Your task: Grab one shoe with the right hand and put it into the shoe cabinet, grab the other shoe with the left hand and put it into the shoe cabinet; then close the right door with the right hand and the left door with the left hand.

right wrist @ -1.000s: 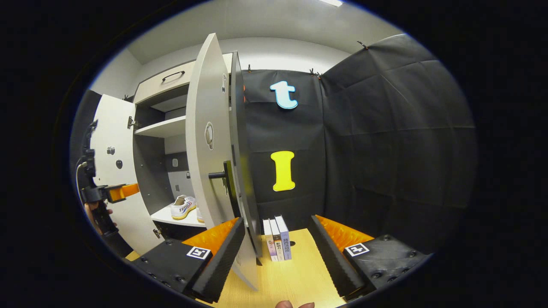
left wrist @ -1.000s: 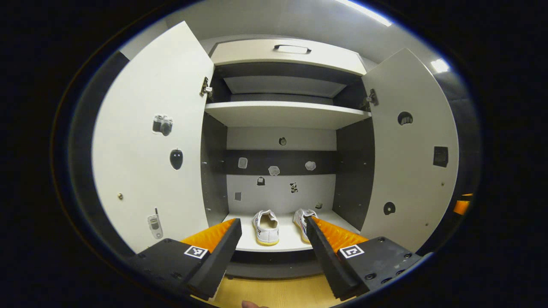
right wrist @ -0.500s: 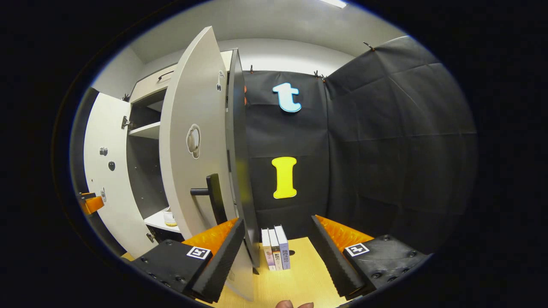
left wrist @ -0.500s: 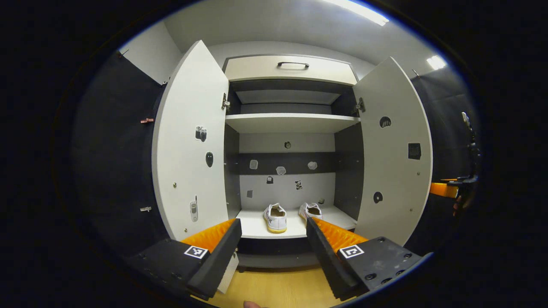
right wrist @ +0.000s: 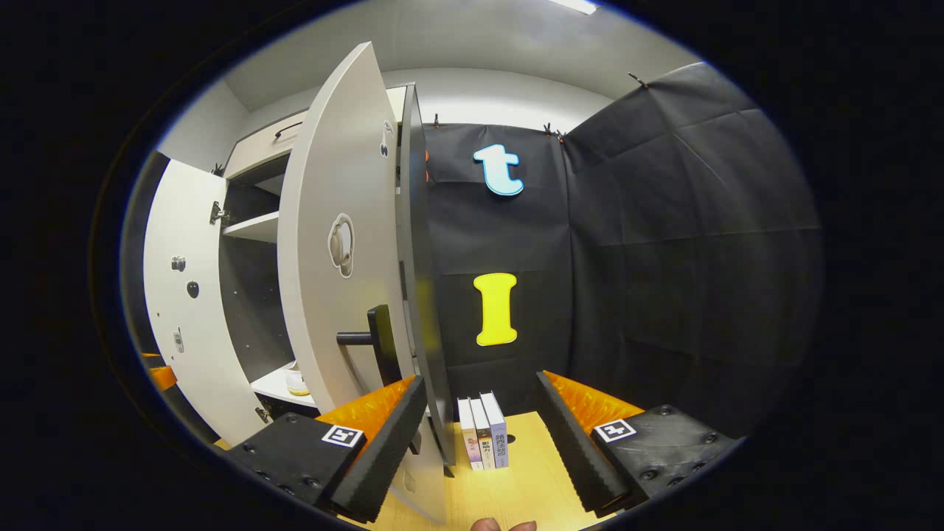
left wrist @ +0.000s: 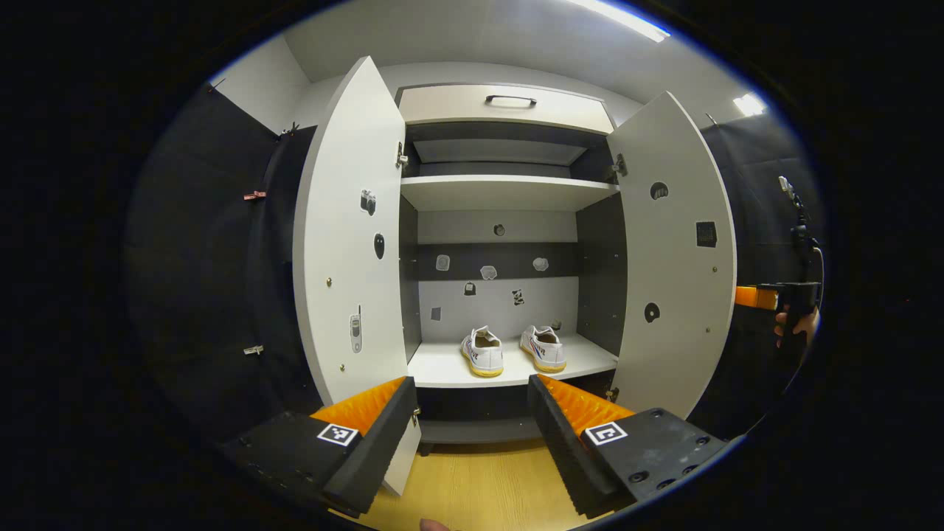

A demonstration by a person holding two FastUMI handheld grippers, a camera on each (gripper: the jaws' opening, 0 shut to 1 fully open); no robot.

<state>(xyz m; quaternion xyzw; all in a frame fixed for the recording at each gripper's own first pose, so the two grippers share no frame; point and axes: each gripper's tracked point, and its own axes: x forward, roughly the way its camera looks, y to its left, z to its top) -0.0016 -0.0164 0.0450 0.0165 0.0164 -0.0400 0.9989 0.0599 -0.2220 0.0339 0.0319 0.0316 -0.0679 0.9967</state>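
Note:
Two white shoes (left wrist: 483, 352) (left wrist: 544, 348) stand side by side on the bottom shelf of the open shoe cabinet (left wrist: 509, 193). The left door (left wrist: 346, 243) and the right door (left wrist: 675, 251) both stand wide open. My left gripper (left wrist: 470, 382) is open and holds nothing, well back from the cabinet and facing it. My right gripper (right wrist: 479, 377) is open and holds nothing, at the outer side of the right door (right wrist: 332, 251), just below its dark handle (right wrist: 376, 343). It also shows in the left gripper view as the right gripper (left wrist: 748, 296), held by a hand past the right door's edge.
Three books (right wrist: 483, 431) stand upright on the light wooden floor (right wrist: 516, 487) against the black cloth wall, right of the cabinet. A drawer with a dark handle (left wrist: 509, 99) tops the cabinet. A sliver of the left gripper (right wrist: 158, 372) shows by the left door (right wrist: 177, 295).
My left gripper has drawn back from the cabinet, so the shoes look smaller and both doors show in full. My right gripper has shifted to face the right door's outer side.

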